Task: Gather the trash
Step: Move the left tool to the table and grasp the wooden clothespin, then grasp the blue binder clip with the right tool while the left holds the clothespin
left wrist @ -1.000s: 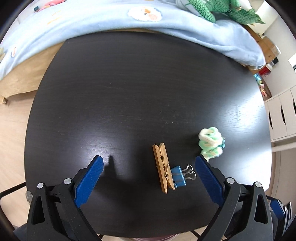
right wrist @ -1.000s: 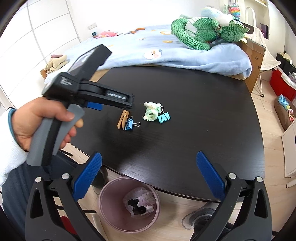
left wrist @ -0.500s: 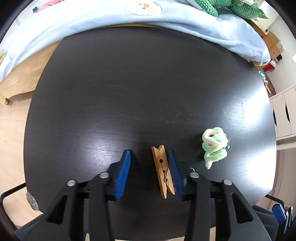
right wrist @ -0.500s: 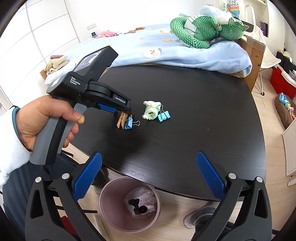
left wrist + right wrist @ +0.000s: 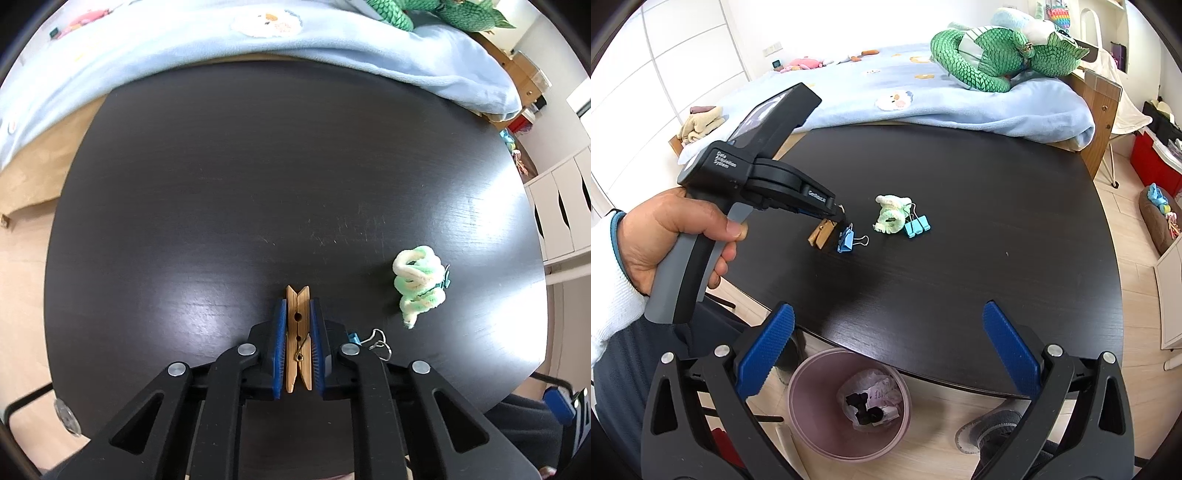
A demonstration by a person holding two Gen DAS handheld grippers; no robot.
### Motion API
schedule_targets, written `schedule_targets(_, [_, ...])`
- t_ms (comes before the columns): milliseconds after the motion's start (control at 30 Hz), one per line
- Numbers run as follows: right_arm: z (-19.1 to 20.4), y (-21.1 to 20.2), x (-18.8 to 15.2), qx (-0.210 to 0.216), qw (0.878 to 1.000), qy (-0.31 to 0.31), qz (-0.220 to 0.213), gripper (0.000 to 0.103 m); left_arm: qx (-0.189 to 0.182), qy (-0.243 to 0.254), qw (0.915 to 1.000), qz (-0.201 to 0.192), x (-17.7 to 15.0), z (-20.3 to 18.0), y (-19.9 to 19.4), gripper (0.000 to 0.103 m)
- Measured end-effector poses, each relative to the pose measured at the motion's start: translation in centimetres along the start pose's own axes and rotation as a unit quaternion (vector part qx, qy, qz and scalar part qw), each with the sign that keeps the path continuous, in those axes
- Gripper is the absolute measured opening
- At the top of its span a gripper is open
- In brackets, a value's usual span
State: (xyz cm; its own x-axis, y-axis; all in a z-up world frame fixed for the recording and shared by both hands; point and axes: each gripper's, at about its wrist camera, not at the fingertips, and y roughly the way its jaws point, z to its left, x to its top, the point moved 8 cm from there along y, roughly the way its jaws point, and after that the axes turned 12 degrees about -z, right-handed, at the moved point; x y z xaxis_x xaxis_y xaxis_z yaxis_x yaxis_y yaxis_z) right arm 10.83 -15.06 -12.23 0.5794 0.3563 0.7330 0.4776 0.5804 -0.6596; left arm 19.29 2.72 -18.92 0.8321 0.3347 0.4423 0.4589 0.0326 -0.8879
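Note:
On the round black table (image 5: 240,177) lies a wooden clothespin (image 5: 298,325), and my left gripper (image 5: 298,306) is shut on it, blue pads pressing both its sides. The right wrist view shows the same clothespin (image 5: 822,236) under that left gripper (image 5: 837,218), held by a hand (image 5: 676,229). A blue binder clip (image 5: 846,240) lies right beside the clothespin. Further right sits a green-white fuzzy twist (image 5: 419,282) against teal binder clips (image 5: 916,226). My right gripper (image 5: 886,347) hangs open above the table's near edge, empty.
A pink bin (image 5: 849,402) with crumpled paper and dark scraps stands on the floor below the table's near edge. A bed with a light blue blanket (image 5: 923,99) and a green plush toy (image 5: 993,55) borders the far side. White drawers (image 5: 561,206) stand to the right.
The left gripper's jaws went from wide open to shut on the wooden clothespin, which now lies straight between the pads. The right gripper stayed still and open.

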Motion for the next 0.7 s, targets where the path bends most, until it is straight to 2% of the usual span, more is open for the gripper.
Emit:
schedule_targets(233, [0.0,0.3,-0.2,-0.002,1.0,0.001,0.005,0.1,-0.012,0.041,0.9975,-0.056,0.2,0.3,-2.4,0.012])
schedule_targets(433, [-0.1,0.7,-0.2,-0.008,1.0,-0.003,0.01,0.1,-0.024,0.069,0.9897,-0.123,-0.3,1.2,-5.8,0.012])
schedule_targets(700, [0.8,0.7,1.5,-0.003,1.0,-0.02,0.01,0.1,-0.036,0.093,0.9797,-0.174,-2.1,1.7,-9.0,0.012])
